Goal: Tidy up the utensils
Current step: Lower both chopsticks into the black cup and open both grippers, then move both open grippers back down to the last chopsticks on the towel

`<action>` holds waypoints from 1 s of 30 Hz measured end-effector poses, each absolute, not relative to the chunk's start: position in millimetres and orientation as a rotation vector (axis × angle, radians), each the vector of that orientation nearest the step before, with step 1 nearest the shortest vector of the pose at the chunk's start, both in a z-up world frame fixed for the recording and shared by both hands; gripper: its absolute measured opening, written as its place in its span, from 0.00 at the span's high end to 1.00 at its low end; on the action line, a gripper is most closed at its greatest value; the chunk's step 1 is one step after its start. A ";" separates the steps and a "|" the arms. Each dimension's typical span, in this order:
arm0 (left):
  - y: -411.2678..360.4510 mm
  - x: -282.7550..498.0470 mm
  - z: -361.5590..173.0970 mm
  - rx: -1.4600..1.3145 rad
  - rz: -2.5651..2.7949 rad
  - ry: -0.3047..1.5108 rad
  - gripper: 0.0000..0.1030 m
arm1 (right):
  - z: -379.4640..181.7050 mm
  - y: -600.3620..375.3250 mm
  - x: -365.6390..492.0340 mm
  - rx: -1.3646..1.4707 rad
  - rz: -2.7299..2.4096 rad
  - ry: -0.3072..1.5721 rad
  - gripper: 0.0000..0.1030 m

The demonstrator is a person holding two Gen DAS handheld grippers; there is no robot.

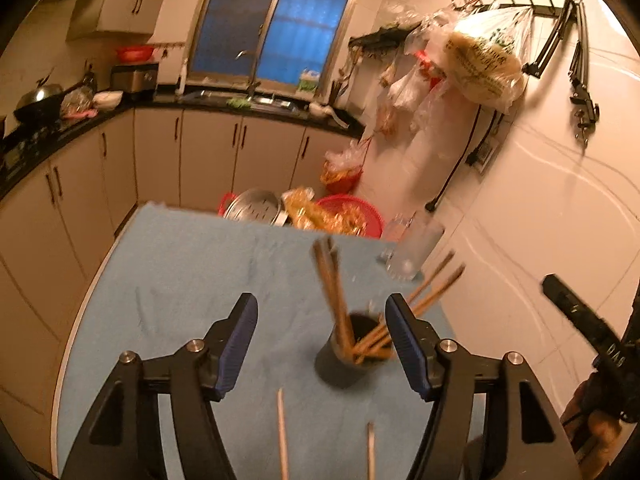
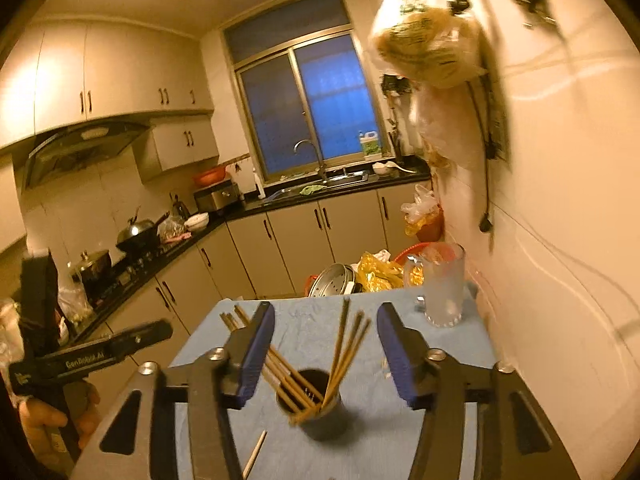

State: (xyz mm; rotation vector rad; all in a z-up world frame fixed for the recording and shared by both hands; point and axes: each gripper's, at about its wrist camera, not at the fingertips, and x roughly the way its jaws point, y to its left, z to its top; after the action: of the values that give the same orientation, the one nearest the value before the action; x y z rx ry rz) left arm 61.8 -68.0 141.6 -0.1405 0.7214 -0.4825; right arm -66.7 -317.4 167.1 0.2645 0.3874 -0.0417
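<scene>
Worktop cloth [image 2: 400, 440] is plain light blue, chopstick holder [image 2: 320, 420] between the jaws is black, chopsticks [image 2: 348, 344] tan-brown, jaw pads [image 1: 240, 344] dark blue, basket [image 1: 356, 212] beyond is red.

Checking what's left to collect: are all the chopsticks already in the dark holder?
No, two loose chopsticks lie on the blue cloth in front of the dark holder.

A blue-clothed table [image 1: 180, 264] carries a dark cup [image 1: 346, 354], loose chopsticks [image 1: 282, 432] and a glass [image 1: 414, 246].
</scene>
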 end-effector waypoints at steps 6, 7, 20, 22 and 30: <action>-40.8 43.7 101.6 -0.122 -0.416 0.855 0.33 | 135.2 -319.2 -94.7 0.325 -0.037 0.473 0.42; -37.3 40.9 95.0 -0.126 -0.412 0.872 0.33 | 127.1 -318.9 -95.7 0.338 -0.033 0.498 0.42; -17.8 20.3 30.2 -0.149 -0.328 1.018 0.33 | 23.8 -306.4 -94.6 0.476 0.038 0.783 0.42; -22.0 22.1 22.8 -0.134 -0.321 1.043 0.33 | 11.8 -304.9 -91.3 0.497 0.043 0.820 0.42; -37.4 36.1 -3.5 -0.095 -0.320 1.108 0.33 | -12.1 -303.3 -80.0 0.526 0.042 0.871 0.42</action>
State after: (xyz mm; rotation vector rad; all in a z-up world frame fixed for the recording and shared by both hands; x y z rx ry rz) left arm 36.1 -37.4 -3.5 -0.0949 1.1085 -0.3201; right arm -80.0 -303.3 -12.1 0.5261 0.8709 0.0423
